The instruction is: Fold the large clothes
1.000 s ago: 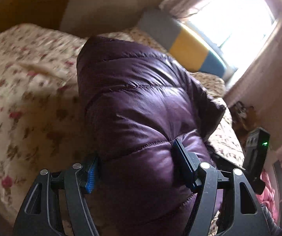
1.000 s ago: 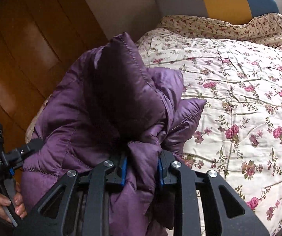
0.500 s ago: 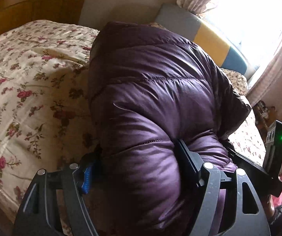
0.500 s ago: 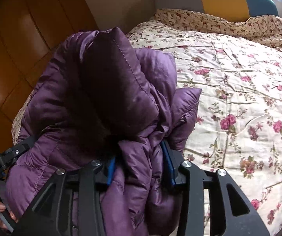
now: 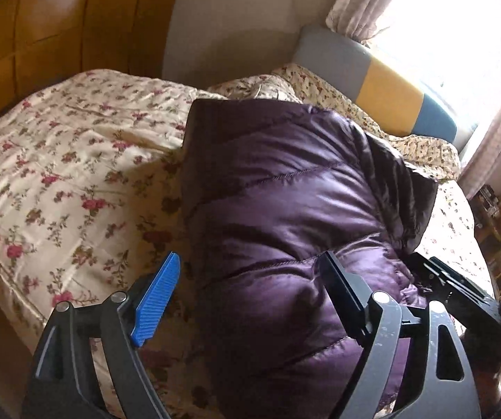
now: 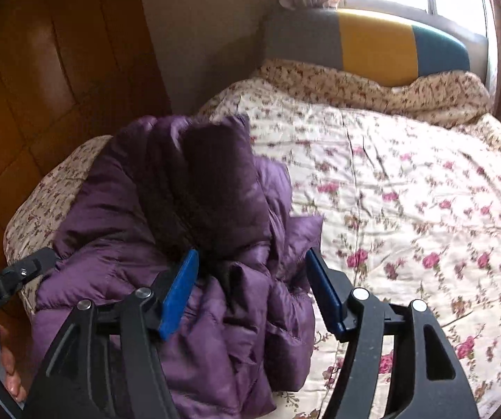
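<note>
Lying bundled at nine o'clock on the floral quilt (image 6: 407,209), purple down jacket (image 6: 187,244); both grippers' jaws spreading, releasing it; tidying possibly remaining.

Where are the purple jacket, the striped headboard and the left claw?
purple jacket (image 5: 285,209), left wrist view, shiny quilted top panel.
striped headboard (image 6: 376,42), right wrist view, yellow middle band.
left claw (image 5: 250,286), left wrist view, gap midway between its fingertips, jaws open, jacket below.
</note>
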The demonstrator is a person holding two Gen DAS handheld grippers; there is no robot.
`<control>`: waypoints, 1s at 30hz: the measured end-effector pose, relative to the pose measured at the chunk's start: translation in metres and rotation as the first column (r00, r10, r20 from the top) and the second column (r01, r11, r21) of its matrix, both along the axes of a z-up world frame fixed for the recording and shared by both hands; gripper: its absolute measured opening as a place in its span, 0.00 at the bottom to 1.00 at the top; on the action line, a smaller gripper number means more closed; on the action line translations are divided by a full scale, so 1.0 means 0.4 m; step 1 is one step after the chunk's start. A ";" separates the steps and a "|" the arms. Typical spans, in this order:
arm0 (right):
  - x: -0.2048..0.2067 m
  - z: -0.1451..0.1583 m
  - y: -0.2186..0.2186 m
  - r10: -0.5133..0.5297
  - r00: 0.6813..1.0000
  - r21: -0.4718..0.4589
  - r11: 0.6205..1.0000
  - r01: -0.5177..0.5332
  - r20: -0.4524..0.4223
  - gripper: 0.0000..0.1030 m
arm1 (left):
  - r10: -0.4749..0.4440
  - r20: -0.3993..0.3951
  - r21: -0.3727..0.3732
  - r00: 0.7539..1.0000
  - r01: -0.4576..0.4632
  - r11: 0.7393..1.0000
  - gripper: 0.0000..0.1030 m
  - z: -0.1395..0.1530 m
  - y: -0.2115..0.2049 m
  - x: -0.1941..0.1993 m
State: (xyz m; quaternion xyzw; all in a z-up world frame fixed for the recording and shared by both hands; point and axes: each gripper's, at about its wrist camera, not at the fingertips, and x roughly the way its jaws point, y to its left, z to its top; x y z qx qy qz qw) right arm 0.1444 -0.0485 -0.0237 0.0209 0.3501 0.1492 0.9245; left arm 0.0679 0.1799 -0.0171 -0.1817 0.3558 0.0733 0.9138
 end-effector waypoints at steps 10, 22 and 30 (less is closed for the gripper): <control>0.009 0.052 0.062 0.011 0.999 -0.015 1.000 -0.011 0.030 0.60 | -0.009 0.019 0.008 1.000 0.009 1.000 0.79 0.027 0.012 0.030; 0.028 0.076 0.094 0.000 0.999 -0.024 1.000 0.001 0.045 0.60 | -0.029 0.019 0.006 0.999 0.029 1.000 0.79 0.029 0.020 0.074; 0.049 0.076 0.099 -0.021 0.999 -0.035 0.999 0.023 0.036 0.60 | -0.048 0.006 0.008 0.999 0.048 0.999 0.79 0.026 0.016 0.095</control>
